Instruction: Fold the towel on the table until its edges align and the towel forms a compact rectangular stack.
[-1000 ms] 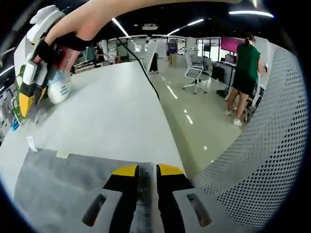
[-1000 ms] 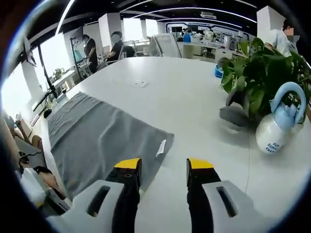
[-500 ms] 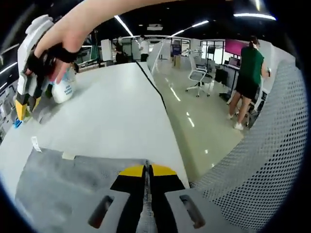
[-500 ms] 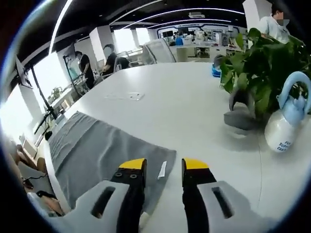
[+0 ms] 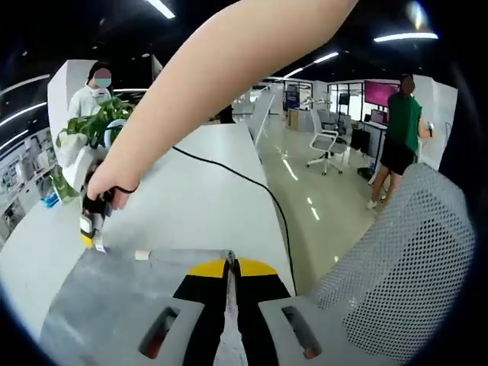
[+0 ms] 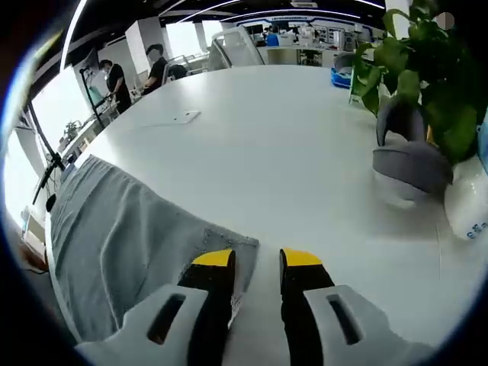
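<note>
Towel [image 5: 114,305] lies flat on table [image 6: 305,152]; our left gripper [image 5: 231,268] has clamped its near corner since a sec ago, right gripper [image 6: 255,259] dropped onto other corner, jaws slightly apart, no grip yet

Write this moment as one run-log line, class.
left gripper: shut on towel edge | right gripper: open, at towel corner | towel: flat, unfolded | table: plant nearby

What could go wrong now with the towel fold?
The right gripper is open at the towel corner and may close on only a thin edge, so the corner could slip out. The left gripper is shut on the towel; pulling unevenly could skew the fold. The plant stands near the lifting path.
</note>
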